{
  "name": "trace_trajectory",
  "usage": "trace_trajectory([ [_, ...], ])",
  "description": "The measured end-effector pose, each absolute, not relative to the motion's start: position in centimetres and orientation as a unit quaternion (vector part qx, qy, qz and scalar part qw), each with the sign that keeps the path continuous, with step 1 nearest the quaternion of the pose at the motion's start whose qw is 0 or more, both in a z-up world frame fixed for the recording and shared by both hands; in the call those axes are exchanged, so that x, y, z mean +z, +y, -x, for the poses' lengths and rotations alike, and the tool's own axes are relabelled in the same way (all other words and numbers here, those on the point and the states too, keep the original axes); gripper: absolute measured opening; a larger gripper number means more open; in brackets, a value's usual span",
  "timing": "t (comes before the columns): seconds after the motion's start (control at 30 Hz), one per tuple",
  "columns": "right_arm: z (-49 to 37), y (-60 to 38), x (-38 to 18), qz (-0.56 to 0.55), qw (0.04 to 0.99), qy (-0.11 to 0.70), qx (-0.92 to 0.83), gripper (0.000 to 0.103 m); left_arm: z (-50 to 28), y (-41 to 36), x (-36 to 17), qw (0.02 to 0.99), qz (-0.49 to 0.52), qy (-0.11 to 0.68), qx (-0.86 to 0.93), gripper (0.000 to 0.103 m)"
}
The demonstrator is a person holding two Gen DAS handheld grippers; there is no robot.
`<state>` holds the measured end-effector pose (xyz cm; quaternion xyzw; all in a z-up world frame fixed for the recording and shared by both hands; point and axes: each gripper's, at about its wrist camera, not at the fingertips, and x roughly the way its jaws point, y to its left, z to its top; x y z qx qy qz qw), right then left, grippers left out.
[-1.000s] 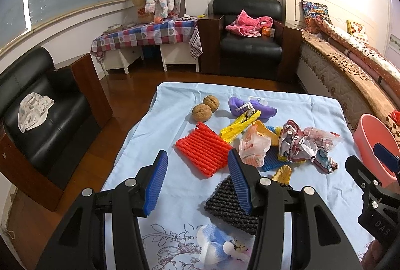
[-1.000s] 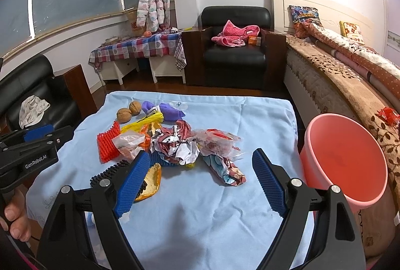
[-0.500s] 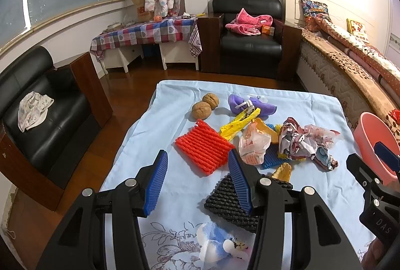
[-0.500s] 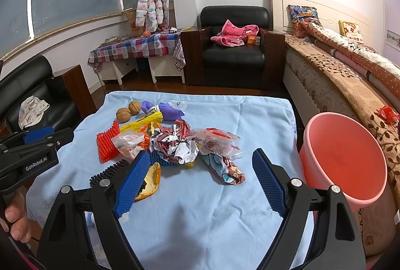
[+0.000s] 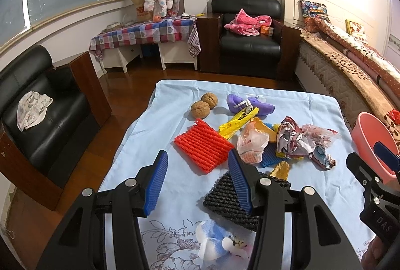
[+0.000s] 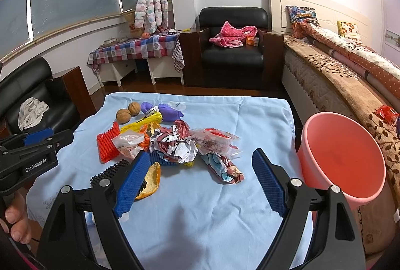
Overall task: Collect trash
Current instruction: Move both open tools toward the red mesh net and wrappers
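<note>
From the left wrist camera, the left tool [image 5: 197, 178] hangs over the near end of a tabletop covered in a pale blue cloth [image 5: 295, 104]; its blue ribbed pads are spread apart with nothing between them. Just beyond them lies a red ridged foam fruit net [image 5: 202, 146], and under the right pad a black woven foam net [image 5: 228, 197]. Further on sit two brown walnuts [image 5: 203, 104] side by side, a purple crumpled bag [image 5: 250, 104], a yellow plastic wrapper [image 5: 237, 122], a clear plastic bag with orange inside [image 5: 251, 145] and a crumpled printed foil wrapper [image 5: 292, 138]. A white and blue wad of tissue [image 5: 215, 242] lies closest to the camera. At the right edge, part of the right tool [image 5: 370, 177] shows in front of a pink plastic bucket [image 5: 370, 135].

From the right wrist camera, the right tool [image 6: 197, 181] also has its blue pads spread wide and holds nothing. The trash heap lies ahead on the cloth, the foil wrapper in its middle and a long cartoon-printed wrapper [image 6: 222, 167] nearest the gap between the pads. A yellow-orange peel-like scrap [image 6: 151, 181] rests just beside the left pad. The pink bucket stands off the tabletop's right side, against a bed with a brown patterned cover [image 6: 350, 84]. At the left edge, the left tool appears, gripped by a hand [image 6: 17, 217].
</note>
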<state>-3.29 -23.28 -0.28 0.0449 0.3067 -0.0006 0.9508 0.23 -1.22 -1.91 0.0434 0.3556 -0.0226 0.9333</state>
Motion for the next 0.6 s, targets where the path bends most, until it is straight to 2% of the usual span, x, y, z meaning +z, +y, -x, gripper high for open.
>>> trace_trajectory([
  [0.6, 3.6, -24.8, -1.2, -0.068, 0.946, 0.316, -0.022, 0.085, 1.1, 1.5, -3.3, 0.919, 0.022, 0.376, -0.115, 0.05],
])
